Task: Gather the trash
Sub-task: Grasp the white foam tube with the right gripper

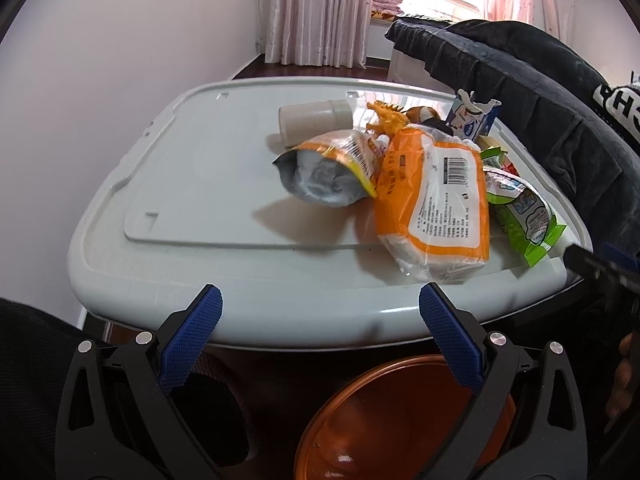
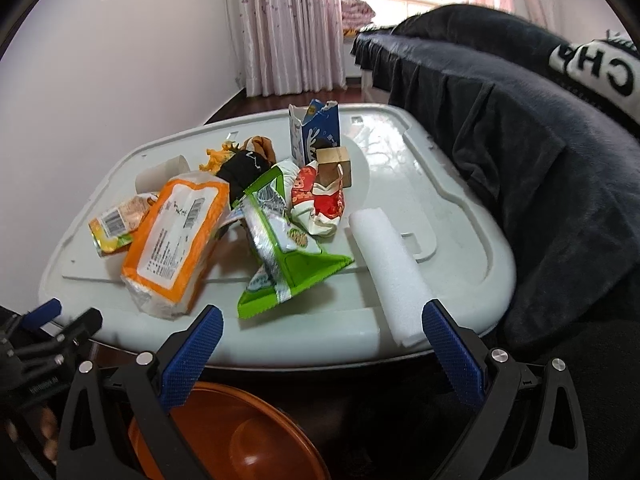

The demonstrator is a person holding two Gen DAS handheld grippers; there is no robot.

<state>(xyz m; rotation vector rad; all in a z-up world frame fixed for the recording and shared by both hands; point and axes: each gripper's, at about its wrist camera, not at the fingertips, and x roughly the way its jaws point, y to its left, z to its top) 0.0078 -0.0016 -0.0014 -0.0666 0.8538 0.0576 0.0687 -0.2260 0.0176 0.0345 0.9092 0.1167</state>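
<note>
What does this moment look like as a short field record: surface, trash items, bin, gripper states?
surface: white plastic lid used as a tabletop
trash: orange tissue pack, green wrapper, red wrapper, yellow snack bag, milk carton, white foam sheet
other items: wooden block, white bottle lying on its side
bin: orange basin below the lid's near edge
left gripper: open, holding nothing
right gripper: open, holding nothing, near the foam sheet
</note>
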